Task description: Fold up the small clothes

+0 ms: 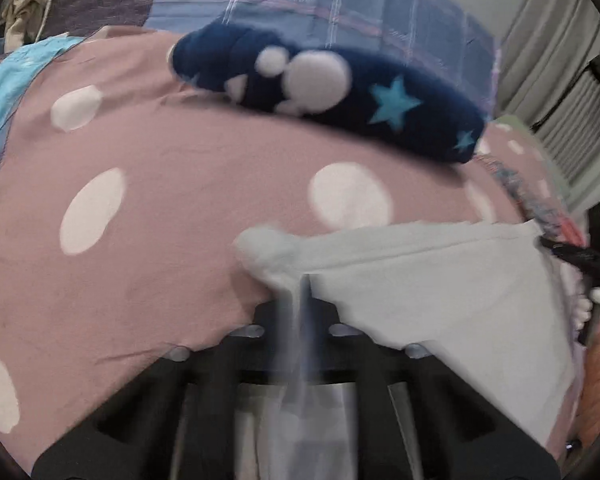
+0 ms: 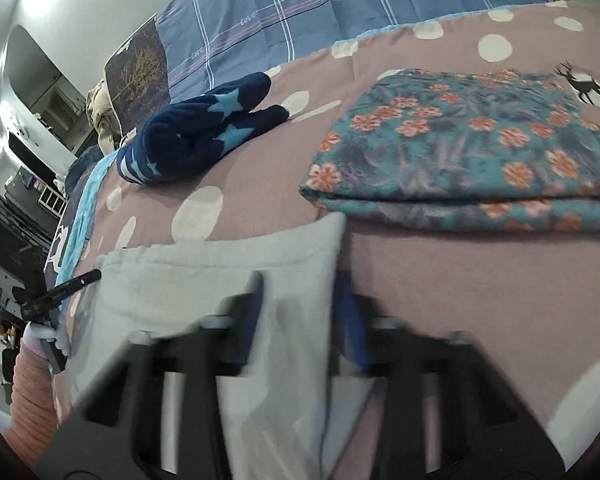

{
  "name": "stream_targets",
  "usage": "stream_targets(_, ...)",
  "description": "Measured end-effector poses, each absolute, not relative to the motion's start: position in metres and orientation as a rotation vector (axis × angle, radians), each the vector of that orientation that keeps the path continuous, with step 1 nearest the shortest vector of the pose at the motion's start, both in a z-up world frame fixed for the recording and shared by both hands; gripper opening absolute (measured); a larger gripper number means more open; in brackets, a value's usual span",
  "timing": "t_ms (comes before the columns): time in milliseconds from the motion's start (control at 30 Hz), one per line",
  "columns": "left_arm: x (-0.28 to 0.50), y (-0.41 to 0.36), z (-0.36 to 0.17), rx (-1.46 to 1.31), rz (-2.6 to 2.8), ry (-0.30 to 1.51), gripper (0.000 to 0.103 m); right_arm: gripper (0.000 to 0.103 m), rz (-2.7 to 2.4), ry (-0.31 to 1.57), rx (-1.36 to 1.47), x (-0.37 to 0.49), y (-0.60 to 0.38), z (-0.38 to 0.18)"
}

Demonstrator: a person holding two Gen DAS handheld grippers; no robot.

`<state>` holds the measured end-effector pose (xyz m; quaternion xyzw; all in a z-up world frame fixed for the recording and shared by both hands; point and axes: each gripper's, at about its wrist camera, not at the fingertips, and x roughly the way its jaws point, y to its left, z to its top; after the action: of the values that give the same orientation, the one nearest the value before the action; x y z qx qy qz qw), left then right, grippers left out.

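Note:
A pale white small garment point(image 1: 440, 280) lies on the pink dotted bedspread point(image 1: 160, 208). In the left wrist view my left gripper point(image 1: 305, 280) is shut, its fingertips pinching the garment's near left corner. In the right wrist view the same white garment point(image 2: 188, 280) runs up to my right gripper point(image 2: 300, 292), which is blurred, with the cloth's right edge caught between its fingers. Each gripper also shows in the other's view: the right gripper point(image 1: 580, 258) at the garment's far corner, the left gripper point(image 2: 60, 292) at its left side.
A navy star-print garment point(image 1: 340, 92) point(image 2: 204, 136) lies bunched farther back on the bedspread point(image 2: 480, 288). A folded teal floral cloth point(image 2: 460, 152) sits to the right. A blue plaid quilt point(image 2: 340, 0) covers the back. A person's pink sleeve point(image 2: 28, 392) is at the left edge.

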<state>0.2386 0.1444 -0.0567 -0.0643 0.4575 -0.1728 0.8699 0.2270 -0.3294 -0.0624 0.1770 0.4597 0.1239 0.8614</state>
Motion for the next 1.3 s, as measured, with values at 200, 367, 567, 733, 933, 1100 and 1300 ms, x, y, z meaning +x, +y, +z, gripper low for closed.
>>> stream_targets(200, 0.199, 0.146, 0.004, -0.042, -0.359, 0.756, 0.003, 0.002, 0.317, 0.755, 0.354, 0.198, -0.327, -0.01)
stream_targets(367, 0.217, 0.154, -0.036, 0.02, -0.187, 0.863, 0.016, 0.021, 0.18, 0.949, 0.317, 0.221, -0.325, -0.05)
stream_targets(567, 0.164, 0.137, -0.022, 0.093, -0.236, 0.806, 0.03, 0.021, 0.16, 0.905, 0.392, 0.171, -0.364, -0.048)
stream_targets(733, 0.104, 0.101, -0.012, 0.191, -0.355, 0.75, 0.041, 0.018, 0.216, 0.959, 0.488, 0.147, -0.381, -0.056)
stream_targets(933, 0.07, 0.103, -0.059, 0.165, -0.379, 0.928, 0.044, 0.002, 0.231, 1.015, 0.449, 0.149, -0.357, -0.08)
stream_targets(1100, 0.029, 0.13, -0.046, 0.07, -0.372, 0.87, 0.043, 0.0, 0.064, 0.96, 0.296, 0.135, -0.356, -0.067)
stream_targets(1300, 0.006, 0.195, -0.032, -0.067, -0.21, 0.812, 0.044, 0.014, 0.162, 0.845, 0.079, 0.085, -0.297, -0.017)
